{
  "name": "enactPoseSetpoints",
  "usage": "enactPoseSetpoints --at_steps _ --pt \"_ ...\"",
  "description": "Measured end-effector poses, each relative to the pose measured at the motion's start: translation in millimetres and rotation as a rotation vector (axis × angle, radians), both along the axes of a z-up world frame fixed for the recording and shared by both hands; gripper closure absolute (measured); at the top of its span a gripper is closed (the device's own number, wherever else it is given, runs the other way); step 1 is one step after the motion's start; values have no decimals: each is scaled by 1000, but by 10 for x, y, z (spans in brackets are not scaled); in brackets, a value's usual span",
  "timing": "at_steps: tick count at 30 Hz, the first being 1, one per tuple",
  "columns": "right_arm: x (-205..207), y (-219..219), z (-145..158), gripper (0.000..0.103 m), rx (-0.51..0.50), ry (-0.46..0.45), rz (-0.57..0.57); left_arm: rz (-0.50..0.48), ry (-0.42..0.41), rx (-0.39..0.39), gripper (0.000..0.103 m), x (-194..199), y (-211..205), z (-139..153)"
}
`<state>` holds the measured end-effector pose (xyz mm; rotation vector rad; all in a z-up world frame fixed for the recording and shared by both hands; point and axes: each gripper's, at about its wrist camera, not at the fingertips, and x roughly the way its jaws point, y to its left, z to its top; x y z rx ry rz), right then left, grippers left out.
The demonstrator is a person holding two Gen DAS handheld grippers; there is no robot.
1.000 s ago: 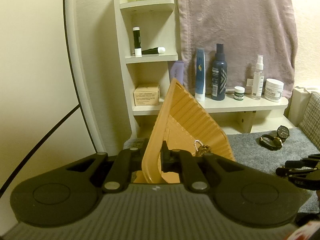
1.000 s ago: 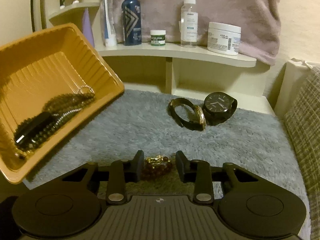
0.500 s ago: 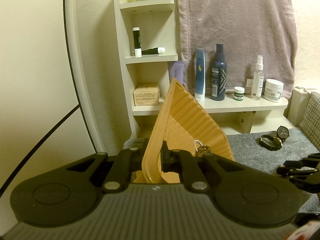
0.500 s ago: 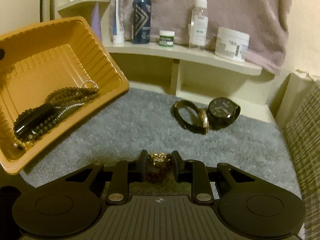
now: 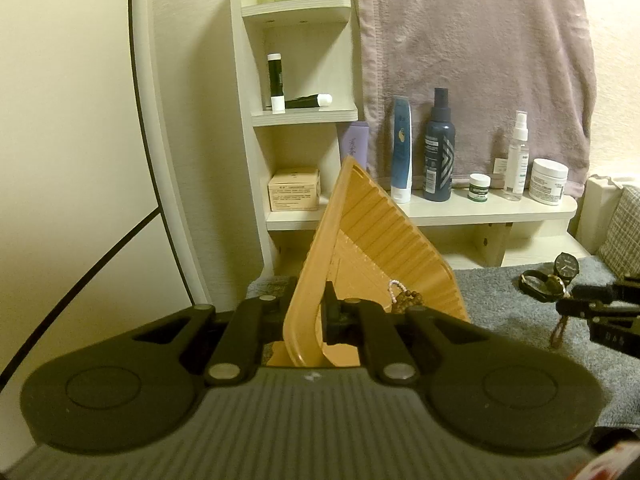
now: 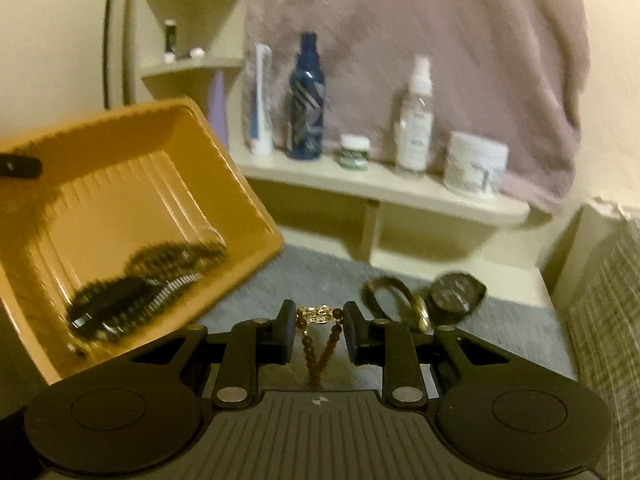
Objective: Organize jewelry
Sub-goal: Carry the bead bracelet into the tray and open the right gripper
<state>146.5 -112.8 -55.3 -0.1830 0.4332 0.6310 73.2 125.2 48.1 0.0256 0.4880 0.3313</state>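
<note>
My left gripper (image 5: 306, 312) is shut on the rim of an orange plastic tray (image 5: 376, 240), holding it tilted above the grey rug. The tray (image 6: 120, 184) holds dark bead strands and a black band (image 6: 132, 300). My right gripper (image 6: 318, 326) is shut on a brown bead bracelet with a gold charm (image 6: 318, 316), which hangs in a loop below the fingers, lifted off the rug. From the left wrist view the right gripper (image 5: 592, 308) shows at the right edge with the bracelet (image 5: 558, 330) dangling. Two watches (image 6: 424, 300) lie on the rug (image 6: 304, 268).
A cream shelf (image 6: 384, 192) behind the rug carries bottles and jars, with a mauve towel (image 6: 440, 40) hanging above. A corner shelf unit (image 5: 300, 120) stands at the left. A checked cushion (image 6: 604, 340) borders the rug on the right.
My right gripper closed on the bracelet lying on the rug and lifted it, moving toward the tray. The tray and left gripper stayed still.
</note>
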Motion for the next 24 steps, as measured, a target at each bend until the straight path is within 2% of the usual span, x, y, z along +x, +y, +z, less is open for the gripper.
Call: enactPoseSetpoints --at_steps 11,24 --pt "-232 416 360 78 84 -23 176 0 0 1 94 -1 -1 0" --pt "-441 822 277 78 63 19 319 -1 0 1 94 -3 -8 7"
